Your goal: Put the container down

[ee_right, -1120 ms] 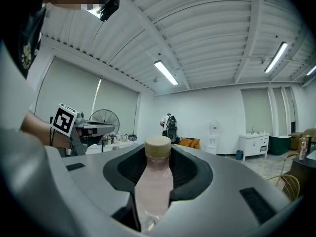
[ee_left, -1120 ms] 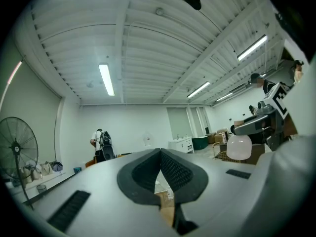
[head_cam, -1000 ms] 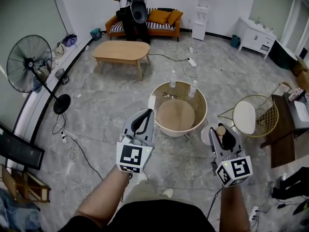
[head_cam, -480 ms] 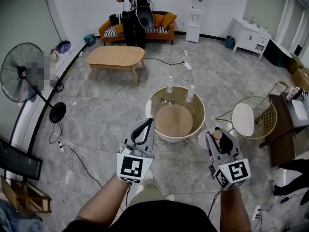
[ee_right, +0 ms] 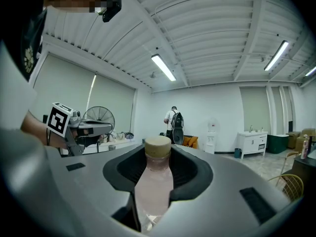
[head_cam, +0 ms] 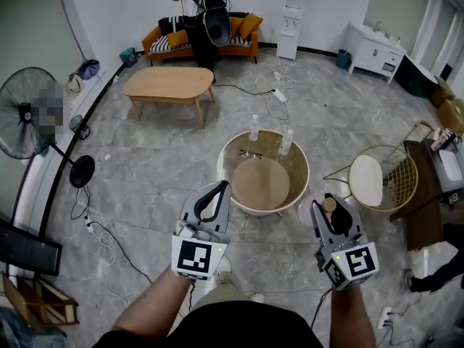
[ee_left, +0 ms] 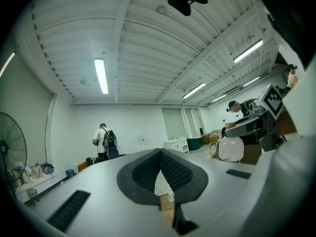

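Observation:
My right gripper (head_cam: 336, 207) is shut on the container (head_cam: 307, 211), a pale pinkish bottle with a cork lid (head_cam: 330, 204). In the right gripper view the container (ee_right: 153, 184) stands upright between the dark pads, its cork lid (ee_right: 157, 146) above them. It hangs just right of the round rimmed table (head_cam: 299, 159). My left gripper (head_cam: 218, 189) is at that table's near edge. Its jaws meet at the tip with nothing between them (ee_left: 160, 153). The left gripper view also shows the right gripper (ee_left: 249, 123) with the container (ee_left: 231, 149).
Two water bottles (head_cam: 254, 127) (head_cam: 287, 141) and a pair of glasses (head_cam: 250, 153) are on the round table. A gold wire chair (head_cam: 382, 175) stands to the right. A wooden coffee table (head_cam: 168, 84), a fan (head_cam: 32, 114), floor cables (head_cam: 109, 227) and a person with a backpack (head_cam: 205, 9) are farther off.
The head view has shifted a little, so the room sits slightly differently in frame. Both grippers stay in about the same place, the right one still holding the container.

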The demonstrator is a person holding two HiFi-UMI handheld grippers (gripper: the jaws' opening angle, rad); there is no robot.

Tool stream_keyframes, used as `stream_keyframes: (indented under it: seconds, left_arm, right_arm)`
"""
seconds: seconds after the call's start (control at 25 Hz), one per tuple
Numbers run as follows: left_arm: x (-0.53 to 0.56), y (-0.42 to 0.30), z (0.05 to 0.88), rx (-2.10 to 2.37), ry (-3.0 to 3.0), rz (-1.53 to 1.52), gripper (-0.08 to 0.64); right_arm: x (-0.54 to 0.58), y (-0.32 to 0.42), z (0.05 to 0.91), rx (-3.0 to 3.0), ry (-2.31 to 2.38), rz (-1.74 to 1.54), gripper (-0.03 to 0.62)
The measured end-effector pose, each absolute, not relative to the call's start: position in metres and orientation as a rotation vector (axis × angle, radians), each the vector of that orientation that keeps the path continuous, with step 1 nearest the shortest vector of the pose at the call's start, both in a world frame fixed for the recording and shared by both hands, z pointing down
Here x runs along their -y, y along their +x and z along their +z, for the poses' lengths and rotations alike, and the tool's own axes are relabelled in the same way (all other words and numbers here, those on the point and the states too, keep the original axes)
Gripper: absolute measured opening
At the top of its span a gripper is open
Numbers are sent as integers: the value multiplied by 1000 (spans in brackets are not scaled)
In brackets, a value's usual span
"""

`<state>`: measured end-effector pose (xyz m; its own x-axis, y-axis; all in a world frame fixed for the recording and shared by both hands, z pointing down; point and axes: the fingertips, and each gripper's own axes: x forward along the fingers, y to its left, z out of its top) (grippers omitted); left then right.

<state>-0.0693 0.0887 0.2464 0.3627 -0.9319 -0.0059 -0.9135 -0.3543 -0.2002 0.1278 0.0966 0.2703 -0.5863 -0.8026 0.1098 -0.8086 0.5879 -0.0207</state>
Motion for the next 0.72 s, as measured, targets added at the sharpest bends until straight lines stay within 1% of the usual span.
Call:
stream_keyframes:
  seconds: [0.72]
  left_arm:
    - [-48, -73, 271, -1635, -2516, -198, 11]
  right_arm:
    - [-58, 114, 269, 2701, 1420, 146, 149]
